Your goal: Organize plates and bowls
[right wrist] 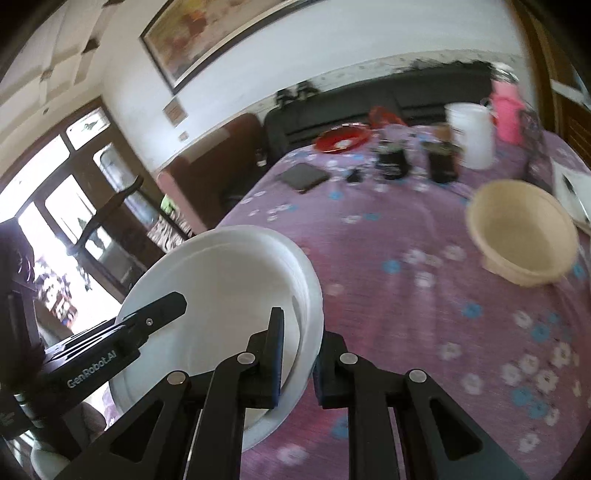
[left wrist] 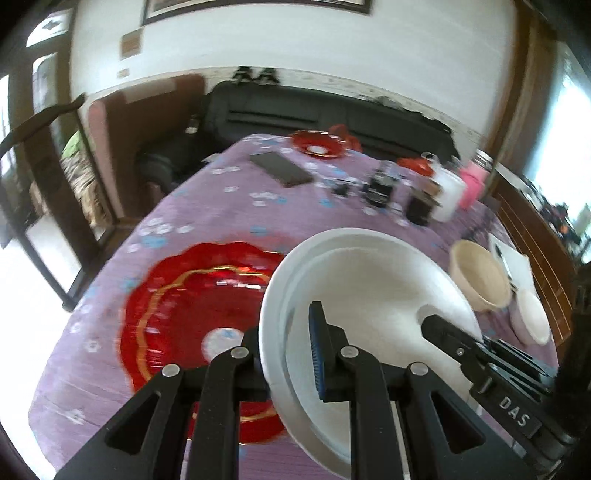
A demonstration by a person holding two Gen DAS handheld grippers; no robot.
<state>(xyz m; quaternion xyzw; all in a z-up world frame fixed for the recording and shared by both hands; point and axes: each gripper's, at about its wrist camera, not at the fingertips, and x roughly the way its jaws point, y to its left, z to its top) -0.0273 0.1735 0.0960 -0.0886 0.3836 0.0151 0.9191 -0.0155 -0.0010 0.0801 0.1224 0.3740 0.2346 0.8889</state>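
Home living room: black sofa [left wrist: 325, 114], framed picture [right wrist: 207, 33] (wall-mounted), floral-clothed tabletop [right wrist: 406, 266], glazed wooden doors [right wrist: 74, 206].

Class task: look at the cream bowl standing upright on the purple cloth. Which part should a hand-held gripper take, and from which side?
Probably the rim of the cream bowl, from above: one finger inside, one outside. Its mouth faces up, its wall is thin, and its near side looks clear.

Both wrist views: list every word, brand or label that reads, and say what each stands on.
"DAS": white letters on the right gripper, seen in the left wrist view.
"GenRobot.AI": white letters on the left gripper, seen in the right wrist view.
Labels on the dark jars, the wall plaque and the white jug: too blurred to read.
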